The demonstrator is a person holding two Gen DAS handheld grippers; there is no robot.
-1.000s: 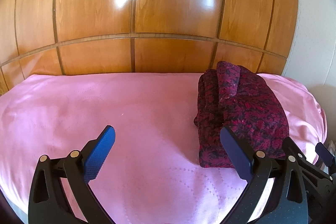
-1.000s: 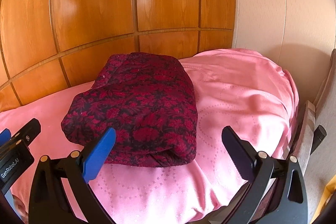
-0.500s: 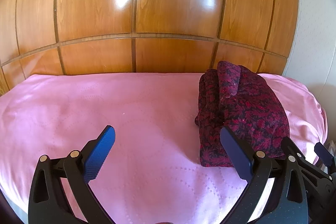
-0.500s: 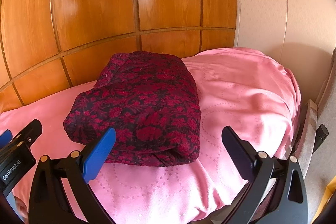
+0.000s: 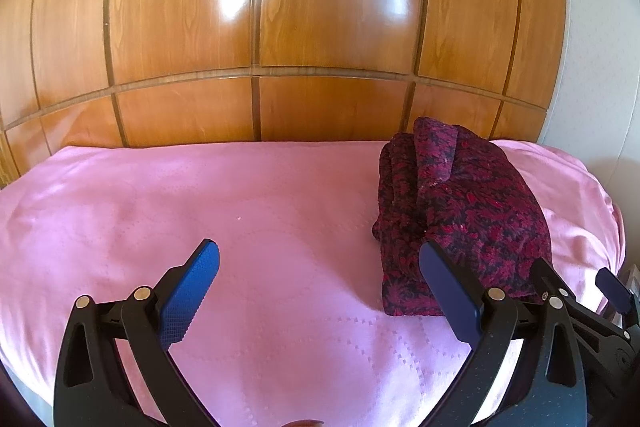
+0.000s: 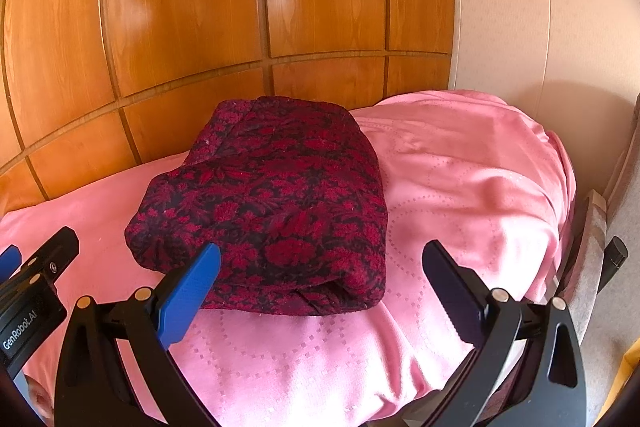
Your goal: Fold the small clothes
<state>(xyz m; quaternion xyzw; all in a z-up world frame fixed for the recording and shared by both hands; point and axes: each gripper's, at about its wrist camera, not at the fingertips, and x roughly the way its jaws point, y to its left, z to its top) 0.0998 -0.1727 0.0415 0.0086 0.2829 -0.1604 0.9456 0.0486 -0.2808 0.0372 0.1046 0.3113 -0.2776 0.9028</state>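
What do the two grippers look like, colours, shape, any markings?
Both are black plastic frames with silver rivets and two long fingers faced with textured blue pads. The left gripper matches the right gripper. White "GenRobot.AI" lettering marks the left one's side.

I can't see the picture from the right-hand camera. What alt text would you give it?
A folded dark red floral garment lies on a pink bedspread, in front of a glossy wooden panelled wall. In the foreground the open right gripper holds nothing, its blue-padded fingers spread apart; part of the left gripper shows at the left edge.
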